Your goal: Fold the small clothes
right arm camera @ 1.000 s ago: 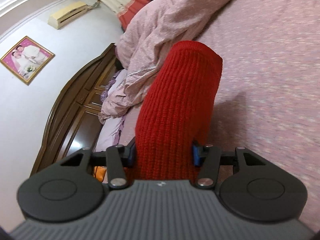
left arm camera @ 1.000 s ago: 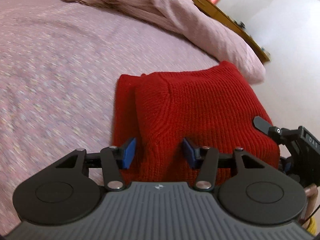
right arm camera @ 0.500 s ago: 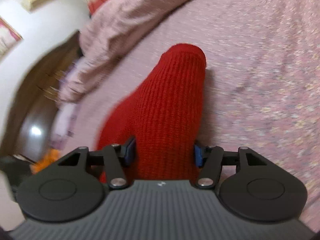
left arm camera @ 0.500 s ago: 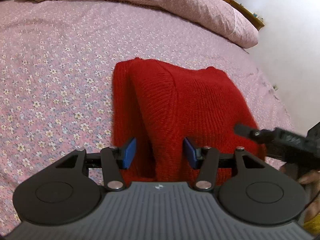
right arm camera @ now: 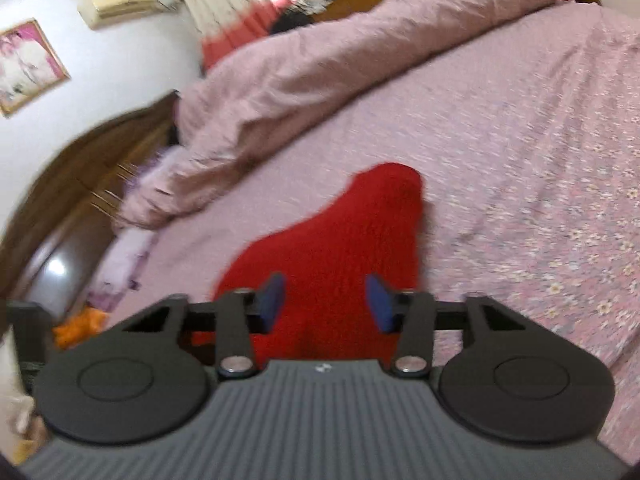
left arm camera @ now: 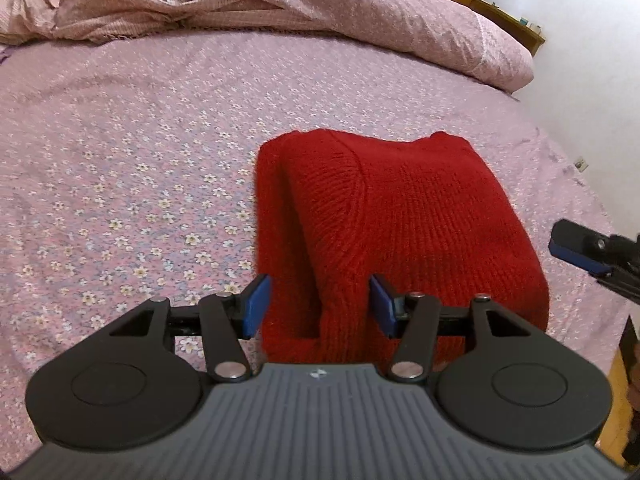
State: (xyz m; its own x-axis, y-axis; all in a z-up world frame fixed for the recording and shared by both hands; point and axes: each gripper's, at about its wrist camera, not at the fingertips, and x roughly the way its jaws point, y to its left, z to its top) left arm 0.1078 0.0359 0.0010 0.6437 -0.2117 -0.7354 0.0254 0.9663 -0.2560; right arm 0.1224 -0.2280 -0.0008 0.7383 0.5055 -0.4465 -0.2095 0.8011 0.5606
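Left hand-held gripper and right hand-held gripper both agape over folded red knit; bare bedspread leftward

We see a pink bedsheet with small white flowers filling most of the left wrist view and the right half of the right wrist view. Across the top of the left wrist frame lies a rumpled pink duvet, bunched in folds; it runs from the centre left to the upper right of the right wrist frame. In the upper left of that frame we see a white wall with a framed picture and an air conditioner beside it. A patterned curtain hangs at top centre. A dark wooden headboard curves along the left side, blurred. An orange object sits at lower left, too blurred to identify.
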